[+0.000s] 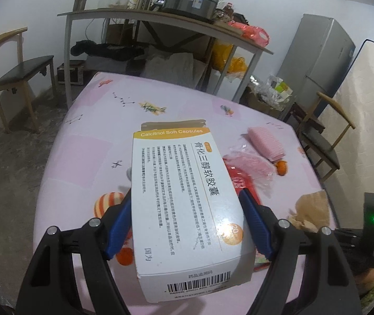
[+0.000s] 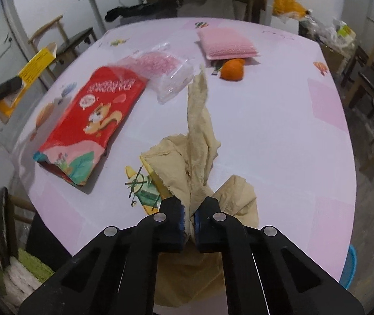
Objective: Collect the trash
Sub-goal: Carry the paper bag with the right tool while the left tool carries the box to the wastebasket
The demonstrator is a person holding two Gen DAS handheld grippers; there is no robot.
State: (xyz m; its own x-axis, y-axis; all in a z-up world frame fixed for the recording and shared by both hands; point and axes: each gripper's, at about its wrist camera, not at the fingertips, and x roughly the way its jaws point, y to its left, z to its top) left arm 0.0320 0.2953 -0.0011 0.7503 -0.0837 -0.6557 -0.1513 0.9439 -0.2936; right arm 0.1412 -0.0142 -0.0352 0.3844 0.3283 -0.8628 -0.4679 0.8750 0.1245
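Note:
My left gripper (image 1: 187, 199) is shut on a white and orange medicine box (image 1: 176, 173), its blue pads pressing both long sides, and the box is lifted above the pink table (image 1: 90, 152). In the right wrist view the same box (image 2: 33, 65) shows its yellow side at the far left. My right gripper (image 2: 191, 204) is shut on a crumpled beige paper tissue (image 2: 197, 136) near the table's front edge. A red snack bag (image 2: 92, 120), a clear plastic bag (image 2: 166, 71), a pink pack (image 2: 226, 43) and an orange (image 2: 232, 69) lie further back.
Wooden chairs stand at the left (image 1: 16, 71) and right (image 1: 326, 141) of the table. Behind it are a cluttered shelf table (image 1: 160, 18), a grey fridge (image 1: 320, 57) and an upright mattress (image 1: 365, 120). A blue bin (image 2: 351, 267) sits on the floor at the right.

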